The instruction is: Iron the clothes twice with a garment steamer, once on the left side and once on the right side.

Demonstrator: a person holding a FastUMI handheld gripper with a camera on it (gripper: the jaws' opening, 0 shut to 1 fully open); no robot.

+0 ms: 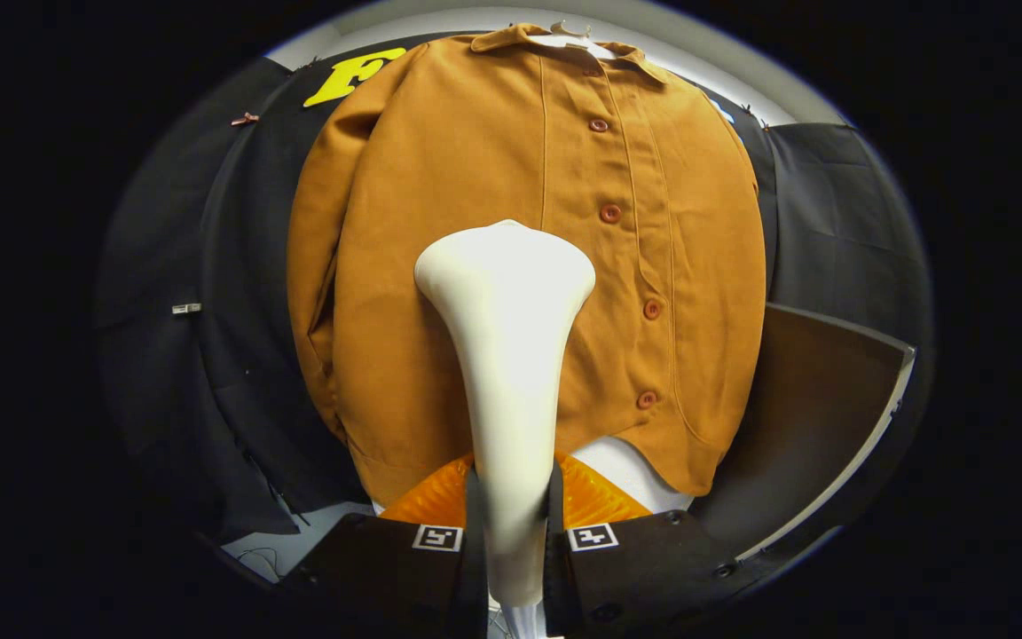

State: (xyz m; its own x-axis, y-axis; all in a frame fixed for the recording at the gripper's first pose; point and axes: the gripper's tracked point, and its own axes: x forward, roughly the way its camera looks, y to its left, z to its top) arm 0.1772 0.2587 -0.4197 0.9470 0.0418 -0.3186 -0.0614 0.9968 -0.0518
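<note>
**Steamer head against the hanging shirt**

The gripper is closed on the slim handle of the garment steamer — one finger presses each side of the cream-coloured neck, which rises from between them and widens into a broad, flat-topped head. That head lies over the front of the shirt, around mid-chest and just to the near side of the button placket; whether it actually touches the cloth cannot be told from this angle.

The shirt is a tan, long-sleeved, collared piece, buttoned up with a row of reddish buttons running down its front. It hangs from a pale hanger at the collar, against the booth's black cloth wall, and its sleeves fall straight down along both sides of the body.

Below the hem, just ahead of the fingers, a translucent orange part shows on either side of the steamer's neck, with a white surface beyond it. To one side of the shirt, a dark worktop with a pale edge curves away — it sits near the hem but apart from it.
</note>
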